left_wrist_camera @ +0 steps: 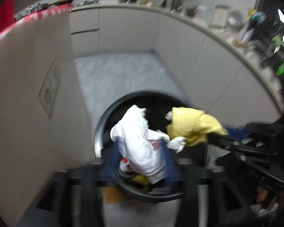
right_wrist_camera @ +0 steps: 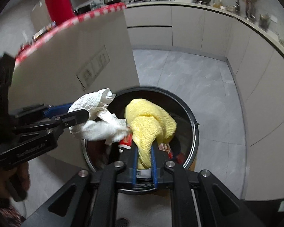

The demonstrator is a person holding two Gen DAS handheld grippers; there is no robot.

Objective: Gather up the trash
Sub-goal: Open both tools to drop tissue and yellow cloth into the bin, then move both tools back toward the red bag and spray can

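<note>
A round black trash bin (left_wrist_camera: 98,128) (right_wrist_camera: 195,132) stands on the floor below both grippers. My left gripper (left_wrist_camera: 140,147) (right_wrist_camera: 79,111) hangs over its near rim with blurred blue fingers (left_wrist_camera: 111,157) set wide apart, and a crumpled white paper towel (left_wrist_camera: 138,132) (right_wrist_camera: 96,117) sits loosely between them. My right gripper (right_wrist_camera: 144,147) (left_wrist_camera: 219,133) has its blue pads (right_wrist_camera: 135,157) close on a yellow cloth (right_wrist_camera: 149,121) (left_wrist_camera: 191,124) that bulges forward over the bin mouth. A red-and-white wrapper (right_wrist_camera: 126,141) and other scraps lie inside the bin.
A pale island panel (left_wrist_camera: 28,94) (right_wrist_camera: 66,56) rises just left of the bin, with a red checked cloth edge (right_wrist_camera: 75,19) on top. White cabinets (left_wrist_camera: 208,75) curve along the right and back. Grey floor tiles (right_wrist_camera: 179,71) stretch beyond. A hand (right_wrist_camera: 1,176) grips the left tool.
</note>
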